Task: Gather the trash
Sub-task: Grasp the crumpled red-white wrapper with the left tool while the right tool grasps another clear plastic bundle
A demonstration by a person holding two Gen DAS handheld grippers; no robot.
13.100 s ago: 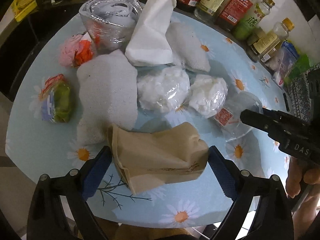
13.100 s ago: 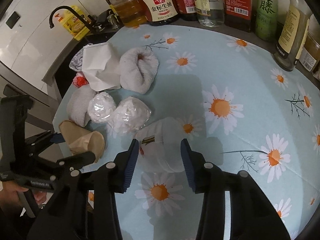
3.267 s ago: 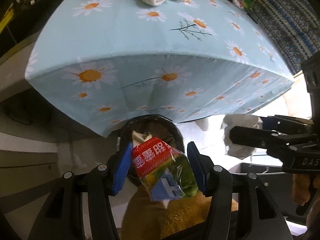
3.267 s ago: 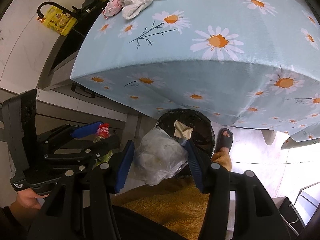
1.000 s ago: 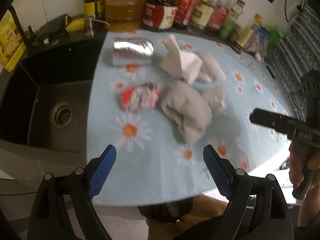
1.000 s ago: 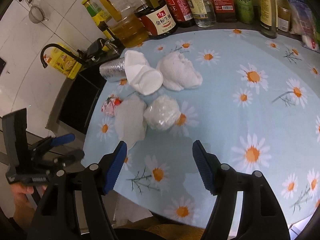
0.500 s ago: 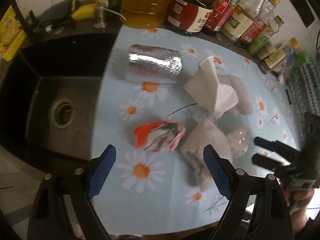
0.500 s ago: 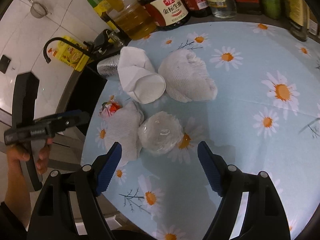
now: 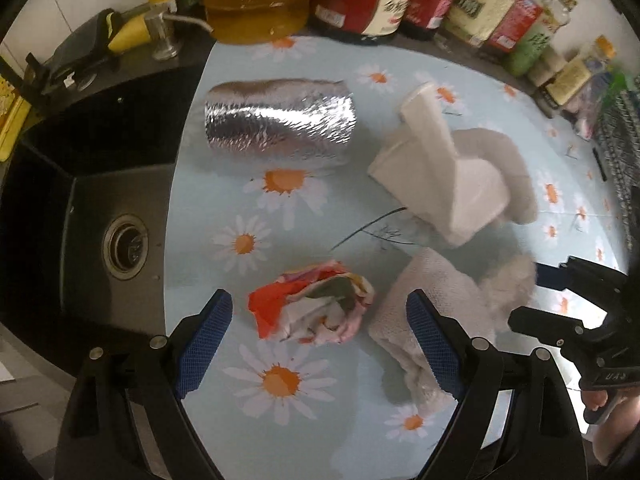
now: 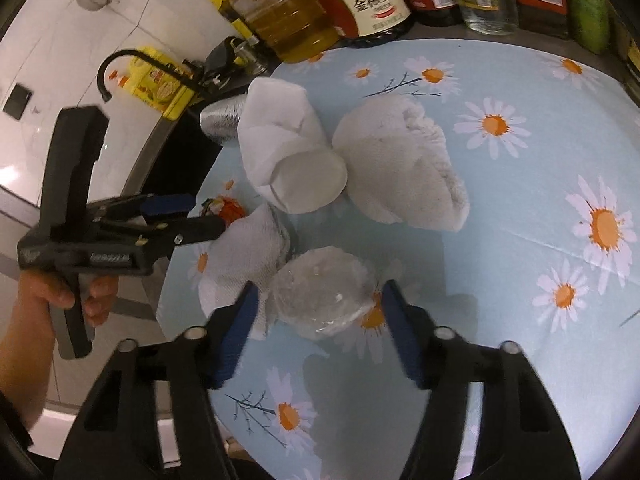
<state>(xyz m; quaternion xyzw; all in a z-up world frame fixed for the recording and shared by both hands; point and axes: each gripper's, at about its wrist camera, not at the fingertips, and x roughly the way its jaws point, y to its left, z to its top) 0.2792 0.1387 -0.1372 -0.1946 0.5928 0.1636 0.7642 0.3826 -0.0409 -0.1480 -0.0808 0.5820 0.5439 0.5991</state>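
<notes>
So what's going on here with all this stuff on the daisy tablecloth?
A person with a gripper in each hand is clearing trash off the table. The left gripper is open around a crumpled red and pink wrapper. The right gripper is open around a clear plastic ball of trash. Neither is gripped yet. A foil roll, a white paper bag and white towels wait on the cloth.
</notes>
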